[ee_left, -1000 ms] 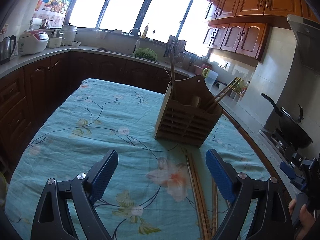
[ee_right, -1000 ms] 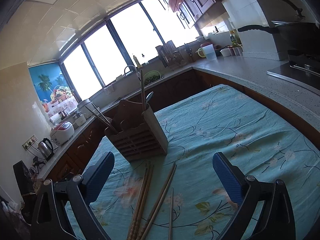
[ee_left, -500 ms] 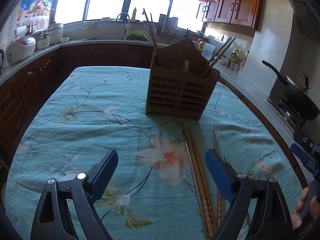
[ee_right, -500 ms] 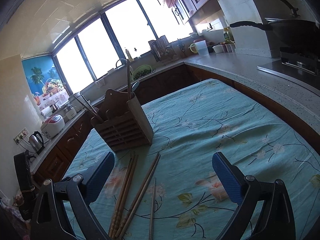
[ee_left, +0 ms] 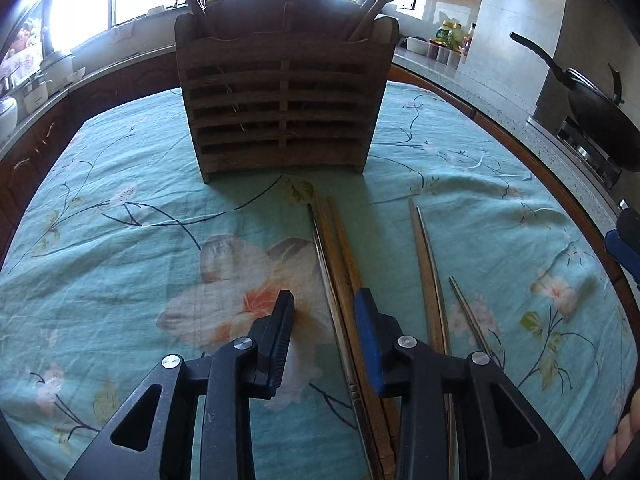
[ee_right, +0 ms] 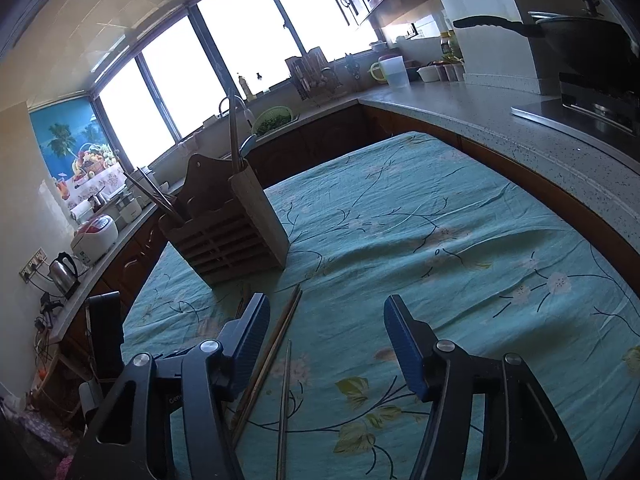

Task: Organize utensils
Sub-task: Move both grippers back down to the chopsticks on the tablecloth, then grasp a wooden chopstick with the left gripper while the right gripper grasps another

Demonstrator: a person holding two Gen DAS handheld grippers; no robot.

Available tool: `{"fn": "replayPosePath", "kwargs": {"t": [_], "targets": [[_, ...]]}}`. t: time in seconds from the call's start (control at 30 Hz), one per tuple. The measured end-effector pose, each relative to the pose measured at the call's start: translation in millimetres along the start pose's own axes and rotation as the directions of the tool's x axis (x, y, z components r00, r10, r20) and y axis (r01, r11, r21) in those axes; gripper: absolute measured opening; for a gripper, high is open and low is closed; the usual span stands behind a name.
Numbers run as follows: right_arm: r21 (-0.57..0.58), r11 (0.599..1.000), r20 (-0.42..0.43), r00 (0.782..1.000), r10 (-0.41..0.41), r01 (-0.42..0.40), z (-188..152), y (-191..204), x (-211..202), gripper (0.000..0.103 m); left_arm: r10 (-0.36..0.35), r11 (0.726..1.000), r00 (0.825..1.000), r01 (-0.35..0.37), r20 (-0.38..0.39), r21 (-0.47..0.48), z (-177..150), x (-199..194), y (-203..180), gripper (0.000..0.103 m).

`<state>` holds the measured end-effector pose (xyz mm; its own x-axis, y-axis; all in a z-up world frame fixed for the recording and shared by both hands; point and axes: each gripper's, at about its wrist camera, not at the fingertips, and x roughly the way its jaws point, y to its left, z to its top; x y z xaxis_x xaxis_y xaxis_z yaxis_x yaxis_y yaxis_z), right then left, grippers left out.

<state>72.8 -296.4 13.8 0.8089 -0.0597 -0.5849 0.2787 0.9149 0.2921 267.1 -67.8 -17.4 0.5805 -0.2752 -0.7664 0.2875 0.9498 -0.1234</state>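
A slatted wooden utensil holder (ee_left: 282, 108) stands on the teal flowered tablecloth (ee_left: 120, 240), with chopsticks sticking out of it. It also shows in the right wrist view (ee_right: 232, 236). Several chopsticks lie on the cloth in front of it: a wooden and metal bundle (ee_left: 340, 260), a second pair (ee_left: 428, 264) and a short metal one (ee_left: 470, 314). My left gripper (ee_left: 324, 304) is low over the bundle, jaws partly closed around it with a gap, not clamped. My right gripper (ee_right: 326, 312) is open and empty above the cloth, with chopsticks (ee_right: 276, 344) by its left finger.
A stone counter (ee_right: 520, 120) with a stove and black wok (ee_left: 600, 120) runs along the right. A rice cooker (ee_right: 94, 236) and kettle (ee_right: 64, 270) stand on the left counter. The table edge (ee_left: 560, 184) curves at the right. The right gripper's blue pad (ee_left: 622, 246) shows at the right.
My left gripper moved forward and down to the chopstick bundle and its jaws narrowed from wide open. My right gripper lowered a little and its jaws narrowed somewhat.
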Motion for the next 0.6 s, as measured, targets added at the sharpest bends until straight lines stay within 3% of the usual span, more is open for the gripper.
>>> {"fn": "replayPosePath", "kwargs": {"t": [0.13,0.43,0.6], "targets": [[-0.030,1.000,-0.064,0.998,0.006,-0.008,-4.6,11.1,21.2,0.054,0.031,0.999,0.999,-0.031,-0.007,0.041,-11.0,-2.5,1.5,0.019],[-0.159,0.986,-0.215,0.976,0.021,-0.056,-17.9,50.1,71.1,0.031,0.015,1.000,1.000,-0.015,-0.013,-0.006,-58.0,-49.4,36.6,0.018],[-0.202,0.978,-0.260,0.966,0.003,-0.057,-18.4,64.1,98.4,0.021,-0.024,0.996,1.000,0.025,0.003,-0.084,-59.5,-65.3,57.3,0.018]]}}
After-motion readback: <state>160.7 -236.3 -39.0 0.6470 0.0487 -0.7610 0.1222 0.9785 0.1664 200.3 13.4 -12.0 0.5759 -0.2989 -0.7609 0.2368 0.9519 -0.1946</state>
